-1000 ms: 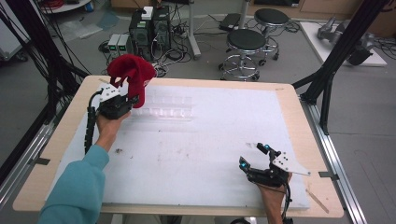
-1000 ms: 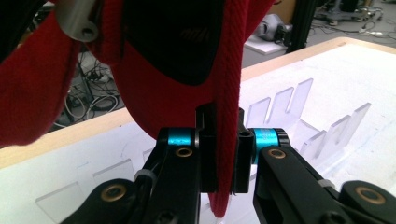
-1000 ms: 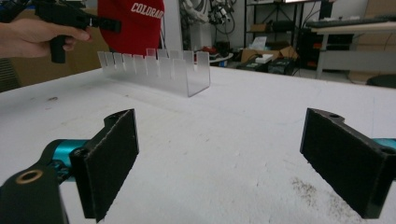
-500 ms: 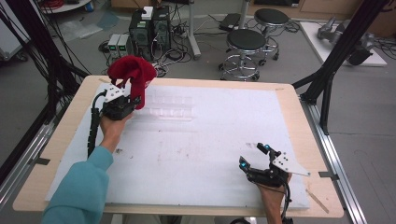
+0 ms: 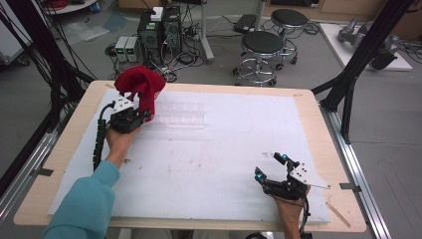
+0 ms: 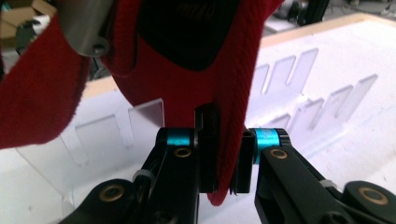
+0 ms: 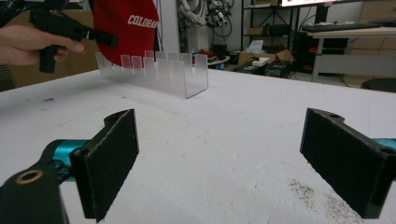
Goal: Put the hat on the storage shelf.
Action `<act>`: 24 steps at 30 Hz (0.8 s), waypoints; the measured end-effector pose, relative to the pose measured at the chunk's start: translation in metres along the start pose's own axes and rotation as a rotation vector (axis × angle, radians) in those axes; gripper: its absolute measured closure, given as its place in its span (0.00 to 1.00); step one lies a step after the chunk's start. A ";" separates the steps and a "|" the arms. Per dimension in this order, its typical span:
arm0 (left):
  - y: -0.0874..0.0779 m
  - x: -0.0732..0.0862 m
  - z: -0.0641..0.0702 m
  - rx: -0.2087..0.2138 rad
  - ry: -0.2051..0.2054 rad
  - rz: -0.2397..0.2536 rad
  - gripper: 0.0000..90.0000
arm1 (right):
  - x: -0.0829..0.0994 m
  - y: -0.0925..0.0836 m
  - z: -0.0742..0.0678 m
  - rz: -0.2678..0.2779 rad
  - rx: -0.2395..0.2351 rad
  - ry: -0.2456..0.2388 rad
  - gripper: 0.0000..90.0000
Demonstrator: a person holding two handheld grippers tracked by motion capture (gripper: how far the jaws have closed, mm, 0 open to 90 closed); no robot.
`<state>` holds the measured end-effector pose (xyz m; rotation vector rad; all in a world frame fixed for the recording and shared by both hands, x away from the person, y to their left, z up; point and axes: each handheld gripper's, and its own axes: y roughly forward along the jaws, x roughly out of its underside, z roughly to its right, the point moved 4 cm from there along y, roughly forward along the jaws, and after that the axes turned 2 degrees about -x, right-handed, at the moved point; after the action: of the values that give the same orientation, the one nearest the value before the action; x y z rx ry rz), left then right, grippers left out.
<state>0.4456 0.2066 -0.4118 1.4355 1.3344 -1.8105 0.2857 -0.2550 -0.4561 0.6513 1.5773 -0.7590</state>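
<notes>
A red cap (image 5: pixel 139 84) with white lettering hangs at the table's far left, over the left end of a clear acrylic slotted rack (image 5: pixel 181 113). My left gripper (image 5: pixel 144 115) is shut on the cap's lower edge; in the left gripper view the red fabric (image 6: pixel 229 154) is pinched between the two black jaws (image 6: pixel 223 156), with the rack's clear tabs (image 6: pixel 285 74) behind. The right gripper view shows the cap (image 7: pixel 128 28) behind the rack (image 7: pixel 156 72), far off. My right gripper (image 5: pixel 271 167) rests near the front right of the table, open, with nothing between its pads (image 7: pixel 112 158).
A white foam sheet (image 5: pixel 224 149) covers the wooden table (image 5: pixel 318 119). Beyond the far edge stand two stools (image 5: pixel 263 50), computer boxes (image 5: pixel 159 30) and cables on the floor. Black frame posts (image 5: pixel 358 64) rise at the right.
The left gripper and the cap have stayed at the rack's left end with only a slight shift. The right gripper has not moved.
</notes>
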 end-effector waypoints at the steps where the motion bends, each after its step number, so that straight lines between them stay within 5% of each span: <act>1: 0.000 0.001 0.000 0.005 -0.006 -0.010 0.93 | 0.000 0.000 0.000 0.002 -0.001 0.002 0.12; 16: -0.004 0.012 -0.001 0.031 -0.012 -0.136 0.90 | 0.000 -0.001 0.000 0.009 0.005 0.000 0.12; 24: -0.007 0.014 0.004 0.063 -0.027 -0.193 0.34 | 0.000 -0.002 -0.001 0.014 0.008 -0.004 0.12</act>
<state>0.4335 0.2086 -0.4223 1.3482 1.4568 -2.0038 0.2836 -0.2553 -0.4562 0.6660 1.5656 -0.7558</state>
